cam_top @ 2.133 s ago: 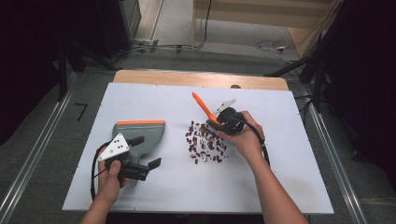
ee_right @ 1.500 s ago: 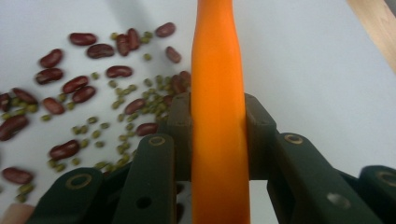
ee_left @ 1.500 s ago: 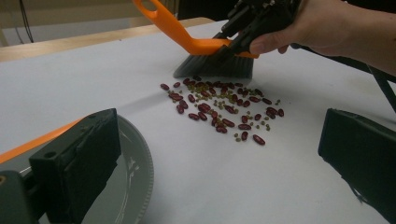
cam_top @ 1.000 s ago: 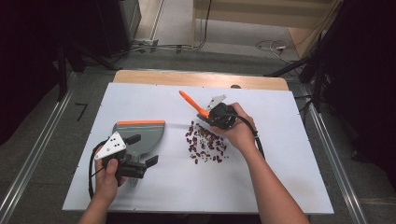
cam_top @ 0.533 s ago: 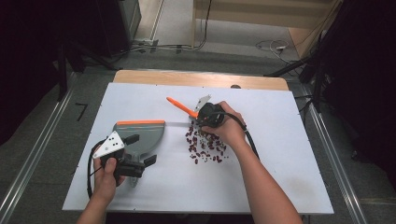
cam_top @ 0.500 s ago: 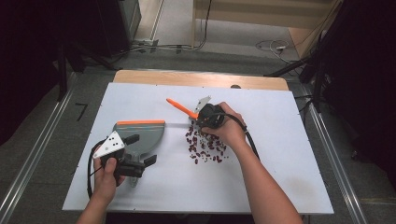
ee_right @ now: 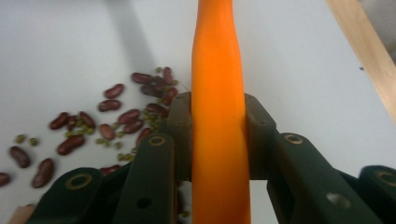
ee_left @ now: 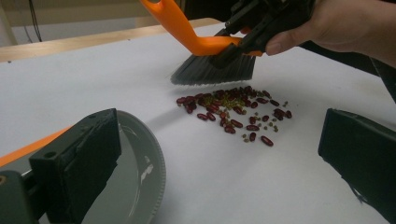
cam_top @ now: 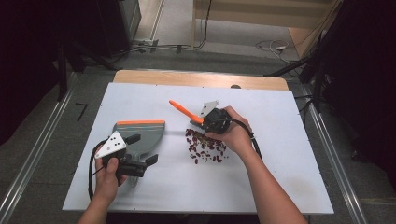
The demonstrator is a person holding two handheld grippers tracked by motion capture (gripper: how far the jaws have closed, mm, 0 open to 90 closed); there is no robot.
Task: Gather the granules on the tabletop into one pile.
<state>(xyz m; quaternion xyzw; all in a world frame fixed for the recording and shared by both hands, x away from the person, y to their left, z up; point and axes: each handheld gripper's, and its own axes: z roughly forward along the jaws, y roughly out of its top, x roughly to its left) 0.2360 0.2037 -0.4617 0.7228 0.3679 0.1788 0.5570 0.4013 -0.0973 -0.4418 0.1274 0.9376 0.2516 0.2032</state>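
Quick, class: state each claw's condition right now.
Left claw: open, jaws wide apart, holding nothing.
Right claw: shut on the orange brush handle.

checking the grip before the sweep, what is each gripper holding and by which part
The right gripper is shut on the brush, clamped on its orange handle. The left gripper seems to hold the dustpan at its handle end; the contact itself cannot be told.

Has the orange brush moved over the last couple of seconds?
Yes. The orange brush has shifted left across the table, its handle tip ending closer to the dustpan, which kept its place.
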